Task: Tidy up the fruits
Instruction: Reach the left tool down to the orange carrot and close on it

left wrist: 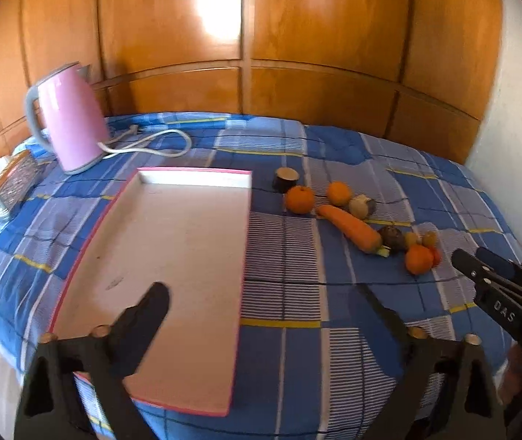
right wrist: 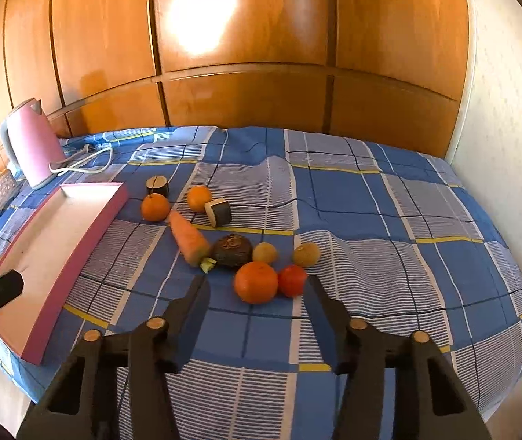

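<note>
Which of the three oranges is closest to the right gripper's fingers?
The big round orange touching the small red fruit. It sits just ahead of the right gripper; the other two lie farther off, by the pink tray.

— Bright enough?
— Yes, warm daylight; a white glare patch burns on the wooden panels (left wrist: 220,11) at the far side.
— Sharp?
— Mostly; edges bend, corners go black, near fingers (right wrist: 194,311) blur.

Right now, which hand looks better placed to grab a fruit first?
The right gripper: the nearest orange sits just before its open fingers. The left gripper hovers over the empty tray, away from the fruit.
</note>
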The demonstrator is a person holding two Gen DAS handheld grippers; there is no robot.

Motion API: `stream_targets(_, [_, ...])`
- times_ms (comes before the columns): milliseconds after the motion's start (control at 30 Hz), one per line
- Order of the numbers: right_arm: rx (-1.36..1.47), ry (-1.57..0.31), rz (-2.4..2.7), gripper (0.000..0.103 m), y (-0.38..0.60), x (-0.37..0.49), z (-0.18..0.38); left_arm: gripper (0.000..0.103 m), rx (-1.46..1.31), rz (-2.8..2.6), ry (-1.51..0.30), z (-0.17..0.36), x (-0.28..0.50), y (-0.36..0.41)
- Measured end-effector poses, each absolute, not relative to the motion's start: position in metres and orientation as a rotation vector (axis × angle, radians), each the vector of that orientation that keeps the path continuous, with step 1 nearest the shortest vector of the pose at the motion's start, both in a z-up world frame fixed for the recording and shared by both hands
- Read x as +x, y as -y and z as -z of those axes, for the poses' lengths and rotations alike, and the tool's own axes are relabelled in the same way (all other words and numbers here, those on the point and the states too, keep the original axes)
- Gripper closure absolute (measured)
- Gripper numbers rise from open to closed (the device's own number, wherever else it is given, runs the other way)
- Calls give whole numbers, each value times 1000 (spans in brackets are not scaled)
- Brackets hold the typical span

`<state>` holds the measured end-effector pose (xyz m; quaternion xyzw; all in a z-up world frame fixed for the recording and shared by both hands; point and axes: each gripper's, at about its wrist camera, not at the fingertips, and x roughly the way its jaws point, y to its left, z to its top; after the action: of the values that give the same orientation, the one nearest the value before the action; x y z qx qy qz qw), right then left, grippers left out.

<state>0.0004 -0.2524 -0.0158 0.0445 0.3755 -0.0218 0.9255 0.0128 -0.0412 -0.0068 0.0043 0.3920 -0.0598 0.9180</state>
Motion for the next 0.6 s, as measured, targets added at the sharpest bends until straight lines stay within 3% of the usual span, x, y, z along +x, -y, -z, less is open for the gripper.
stream_targets(67, [108, -782, 54, 58, 260, 2, 18, 26, 25, 177, -846, 10, 20, 51])
stream_targets(167, [127, -812, 86, 63, 273, 5, 23, 47, 31, 251, -901, 18, 31, 66])
stream_targets(333, [183, -834, 111, 70, 297, 5, 29, 61, -29, 344, -1023, 34, 53, 91])
stream_targets(400, [183, -836, 113, 71, 301, 4, 30, 80, -46, 391, -1050, 38, 59, 102])
stream_targets(500, [187, -832, 109, 71, 304, 5, 29, 89, -91, 439, -1091, 44, 74, 115])
stream_targets(600, [198, -827, 79, 71, 305, 4, 30, 89, -166, 442, -1116, 46, 90, 119])
